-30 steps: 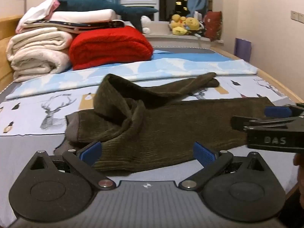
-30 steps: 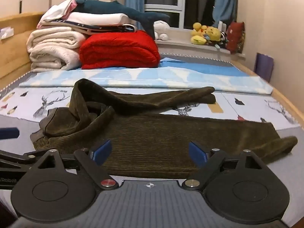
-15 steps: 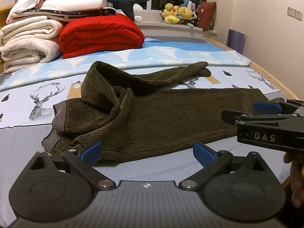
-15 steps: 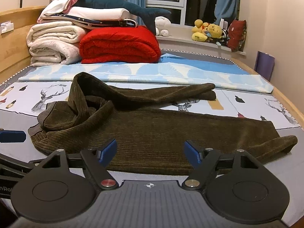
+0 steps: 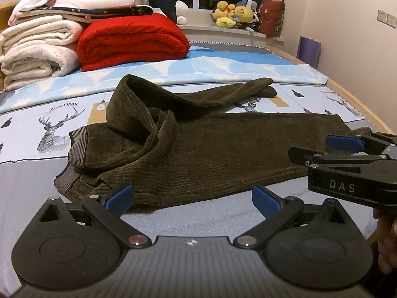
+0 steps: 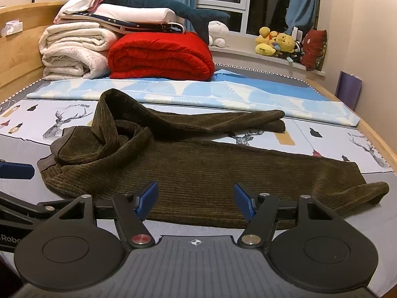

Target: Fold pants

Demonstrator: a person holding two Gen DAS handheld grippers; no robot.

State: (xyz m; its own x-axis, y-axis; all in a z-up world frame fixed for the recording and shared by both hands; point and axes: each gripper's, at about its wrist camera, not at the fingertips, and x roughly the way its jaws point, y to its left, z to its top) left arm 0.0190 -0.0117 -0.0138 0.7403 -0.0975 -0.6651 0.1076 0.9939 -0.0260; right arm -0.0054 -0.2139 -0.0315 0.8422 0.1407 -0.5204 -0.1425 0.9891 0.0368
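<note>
Dark olive corduroy pants lie across the bed, waistband at the left, legs running right. One leg is bunched up and twisted behind the other; they also show in the right wrist view. My left gripper is open and empty, just short of the pants' near edge by the waistband. My right gripper is open and empty over the near edge of the flat leg. The right gripper's body shows side-on in the left wrist view.
Folded white blankets and a red blanket are stacked at the head of the bed, with a plush shark on top. Stuffed toys sit on the windowsill. The wooden bed edge runs along the right.
Both grippers have drawn back and risen a little from the pants, so more of the sheet shows in front. The right gripper's jaws have narrowed slightly. The pants have not moved.
</note>
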